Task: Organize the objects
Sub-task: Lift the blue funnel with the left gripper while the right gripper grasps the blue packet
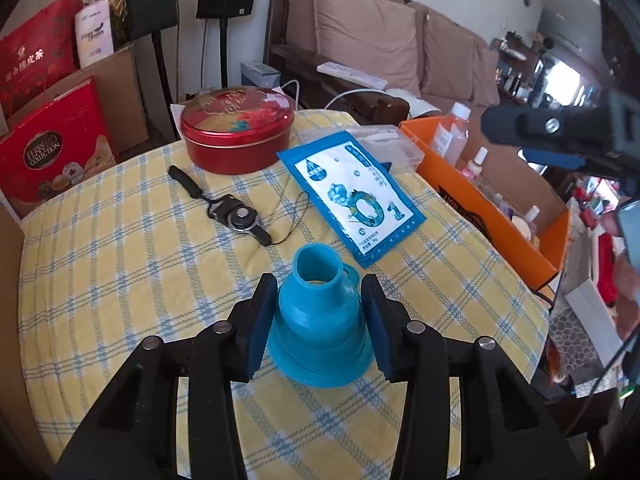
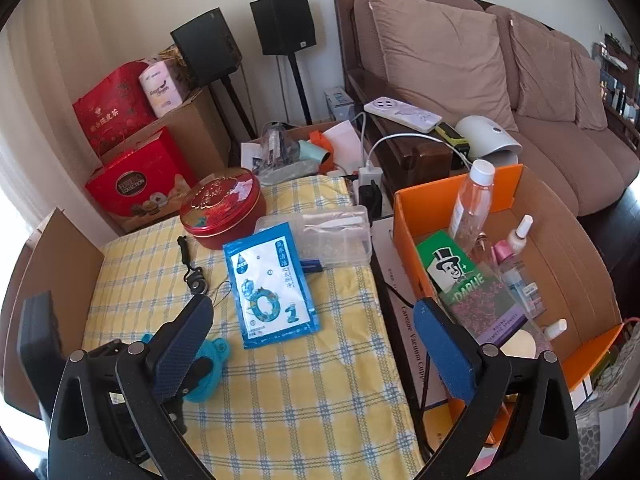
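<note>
A teal collapsible funnel (image 1: pixel 320 320) stands wide end down on the yellow checked tablecloth (image 1: pixel 120 280). My left gripper (image 1: pixel 319 304) has its blue pads on both sides of the funnel, touching or nearly touching it. The funnel also shows in the right wrist view (image 2: pixel 212 364), partly hidden by a finger. My right gripper (image 2: pixel 312 344) is open and empty, held above the table's right edge. It also shows from the side in the left wrist view (image 1: pixel 560 136). A blue sachet (image 1: pixel 352 196) lies flat on the cloth beyond the funnel.
A red round tin (image 1: pixel 238 128), a black lanyard strap (image 1: pixel 236 212) and a clear plastic case (image 2: pixel 320 236) lie on the table. An orange cardboard box (image 2: pixel 404 216) with bottles and packets stands to the right. A sofa (image 2: pixel 520 80) is behind.
</note>
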Tool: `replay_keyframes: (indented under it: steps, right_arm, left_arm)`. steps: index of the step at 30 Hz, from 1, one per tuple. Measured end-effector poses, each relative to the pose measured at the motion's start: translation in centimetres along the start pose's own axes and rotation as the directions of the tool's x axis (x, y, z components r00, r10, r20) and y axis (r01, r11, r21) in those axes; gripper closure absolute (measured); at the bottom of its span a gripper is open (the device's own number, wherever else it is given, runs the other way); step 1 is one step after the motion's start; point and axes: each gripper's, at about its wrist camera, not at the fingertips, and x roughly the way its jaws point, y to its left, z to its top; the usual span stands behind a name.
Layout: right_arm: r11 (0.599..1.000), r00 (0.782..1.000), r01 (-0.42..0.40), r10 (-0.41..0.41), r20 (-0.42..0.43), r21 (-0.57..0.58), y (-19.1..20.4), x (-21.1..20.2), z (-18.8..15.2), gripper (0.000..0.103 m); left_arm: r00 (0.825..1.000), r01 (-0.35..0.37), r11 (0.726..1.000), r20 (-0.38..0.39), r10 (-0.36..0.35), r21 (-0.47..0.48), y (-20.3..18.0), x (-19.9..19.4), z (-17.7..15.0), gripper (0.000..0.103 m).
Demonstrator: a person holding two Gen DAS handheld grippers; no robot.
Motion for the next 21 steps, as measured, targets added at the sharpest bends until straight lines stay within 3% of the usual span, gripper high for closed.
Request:
replay_keyframes:
  steps: [7, 21]
  right_arm:
    - [0.999, 0.999, -0.017, 0.015, -0.036, -0.044, 1.8, 2.5, 0.4, 0.004]
    - [0.985, 0.989, 0.043, -0.065, -0.136, -0.164, 4.6, 10.5, -0.8, 0.01]
  left_arm:
    - [1.0, -0.01, 0.998, 0.021, 0.012, -0.065, 2.7, -2.3, 0.0, 0.062]
    - [0.997, -0.057, 0.99, 0.049, 0.064, -0.13, 6.3, -4.6, -0.4, 0.062]
